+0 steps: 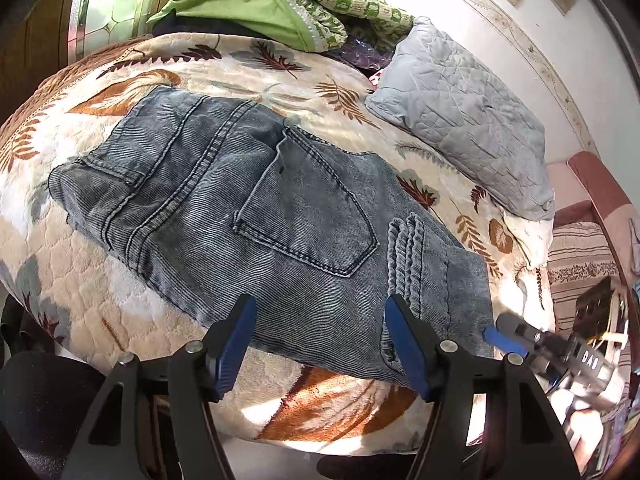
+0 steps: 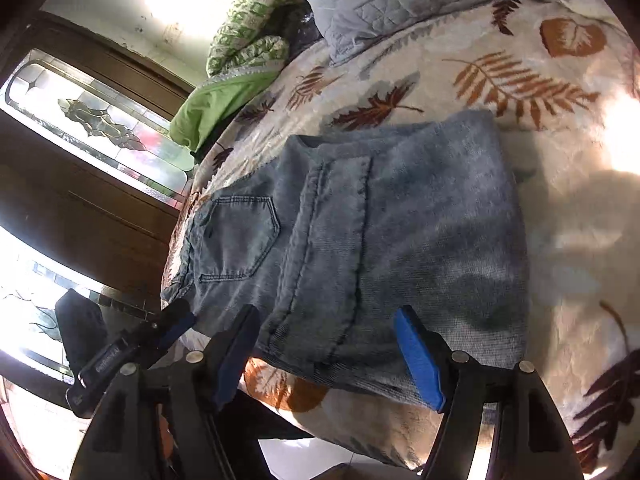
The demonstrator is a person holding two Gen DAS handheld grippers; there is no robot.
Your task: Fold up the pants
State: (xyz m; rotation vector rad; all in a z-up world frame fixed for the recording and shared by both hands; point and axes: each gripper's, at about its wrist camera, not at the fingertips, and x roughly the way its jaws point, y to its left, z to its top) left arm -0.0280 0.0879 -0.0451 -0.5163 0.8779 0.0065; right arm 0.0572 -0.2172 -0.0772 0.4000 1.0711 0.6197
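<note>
- Pants (image 1: 256, 208) lie on the leaf-print blanket (image 1: 132, 312), back pockets up, already doubled into a compact stack; the near edge sits close to the bed's near edge.
- Your left gripper (image 1: 320, 344) is wide open, holding nothing, hovering over the near edge of the denim. The ribbed knee panel (image 1: 406, 256) is just beyond its right finger.
- Your right gripper (image 2: 326, 356) is also spread wide and empty, over the near hem on the right of the stack.
- Risk: pinch only the top layer and the stack peels apart on the lift. Get under every layer.
- Risk: uneven pull between your two sides skews the fold; the seams go crooked.
- Risk: the plush blanket can get caught in the pinch and drag with the denim.
- Gray quilted pillow (image 1: 464, 112) lies far right, well apart from the pants.
</note>
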